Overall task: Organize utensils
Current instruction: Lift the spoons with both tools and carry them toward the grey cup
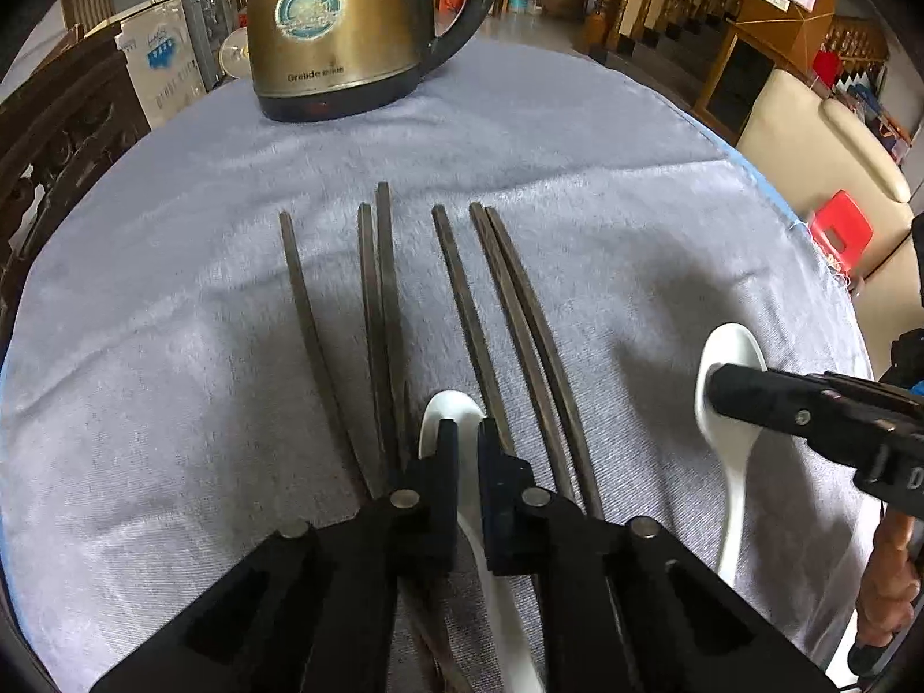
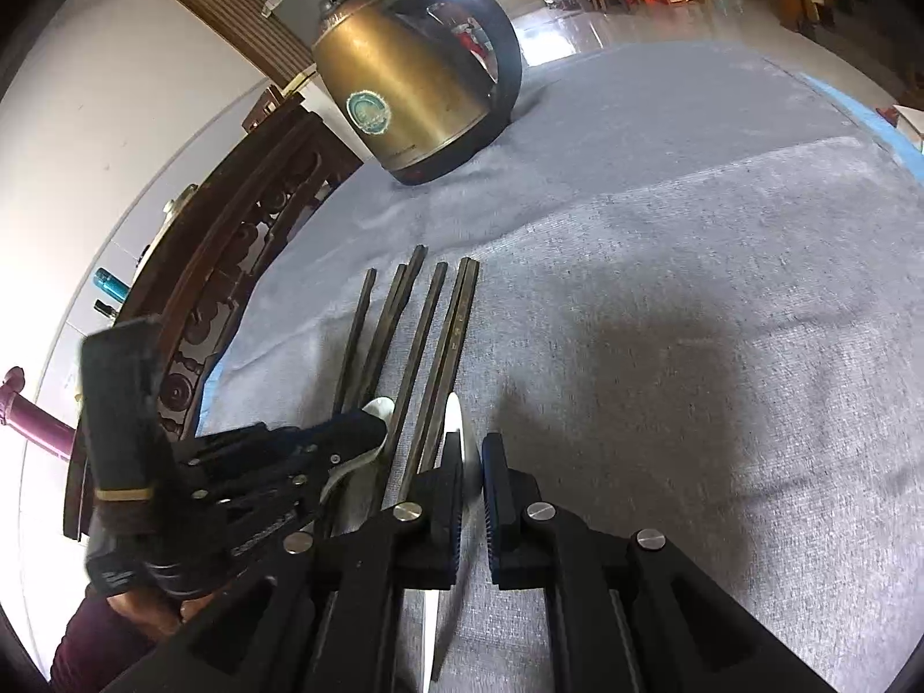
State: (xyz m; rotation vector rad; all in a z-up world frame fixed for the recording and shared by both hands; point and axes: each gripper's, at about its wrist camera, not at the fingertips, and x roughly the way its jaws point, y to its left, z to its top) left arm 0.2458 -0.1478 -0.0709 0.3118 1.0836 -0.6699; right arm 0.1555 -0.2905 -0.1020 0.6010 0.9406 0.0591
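Note:
Several dark wooden chopsticks lie side by side on a grey-blue towel, pointing away from me; they also show in the right wrist view. My left gripper is shut on a white ceramic spoon, bowl forward, among the chopsticks. My right gripper is shut on a second white spoon, held on edge just right of the chopsticks. That spoon and the right gripper show at the right of the left wrist view. The left gripper shows at lower left of the right wrist view.
A brass-coloured electric kettle with a black handle stands at the towel's far edge, also in the right wrist view. A carved dark wooden chair is along the left. A cream sofa and red stool are beyond the right edge.

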